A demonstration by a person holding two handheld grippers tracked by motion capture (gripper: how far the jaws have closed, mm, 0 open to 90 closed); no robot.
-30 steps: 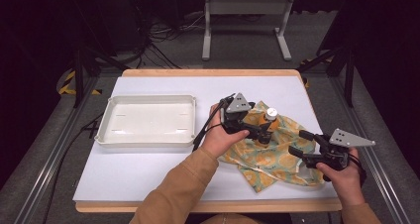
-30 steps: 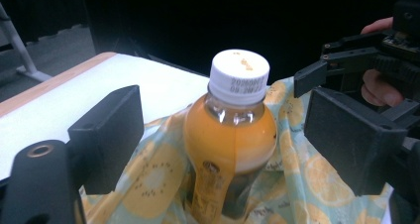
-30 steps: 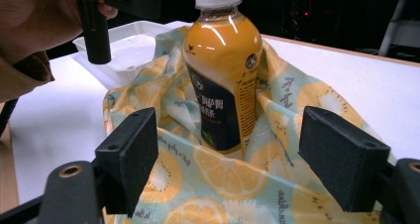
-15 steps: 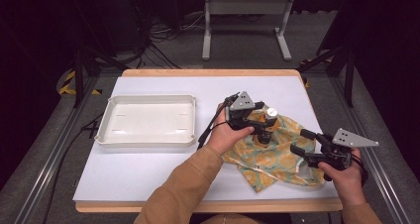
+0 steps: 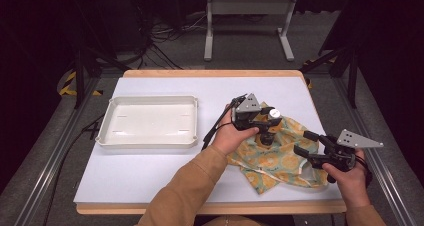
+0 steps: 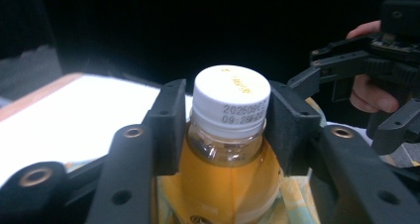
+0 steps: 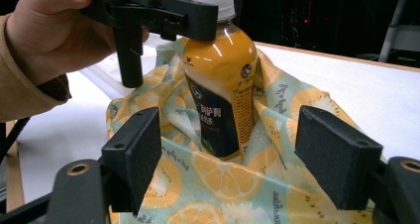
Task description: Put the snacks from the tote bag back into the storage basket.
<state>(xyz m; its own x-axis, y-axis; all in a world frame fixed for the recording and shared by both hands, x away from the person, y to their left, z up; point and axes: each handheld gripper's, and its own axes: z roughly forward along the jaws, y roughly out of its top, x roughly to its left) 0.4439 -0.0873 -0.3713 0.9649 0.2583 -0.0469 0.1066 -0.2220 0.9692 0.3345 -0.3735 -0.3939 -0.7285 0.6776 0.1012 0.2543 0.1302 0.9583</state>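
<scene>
A bottle of orange drink (image 5: 268, 135) with a white cap stands upright on a cloth (image 5: 280, 162) printed with lemon slices, right of the table's middle. My left gripper (image 5: 270, 124) reaches in from the left. Its jaws have just been closing and now clasp the bottle (image 6: 230, 110) at the neck, under the cap. In the right gripper view the bottle (image 7: 223, 85) rises from the cloth (image 7: 213, 182), whose folds stand up around its base. My right gripper (image 5: 301, 142) is open at the cloth's right side, pads wide apart and nothing pressed between them.
An empty white tray (image 5: 147, 139) sits on the left half of the white table (image 5: 150, 173). The table's wooden edge runs along the front and back. Cables and a metal stand lie on the floor behind.
The left gripper's jaws have closed in around the bottle's neck. The right gripper has kept its place at the cloth's edge.
</scene>
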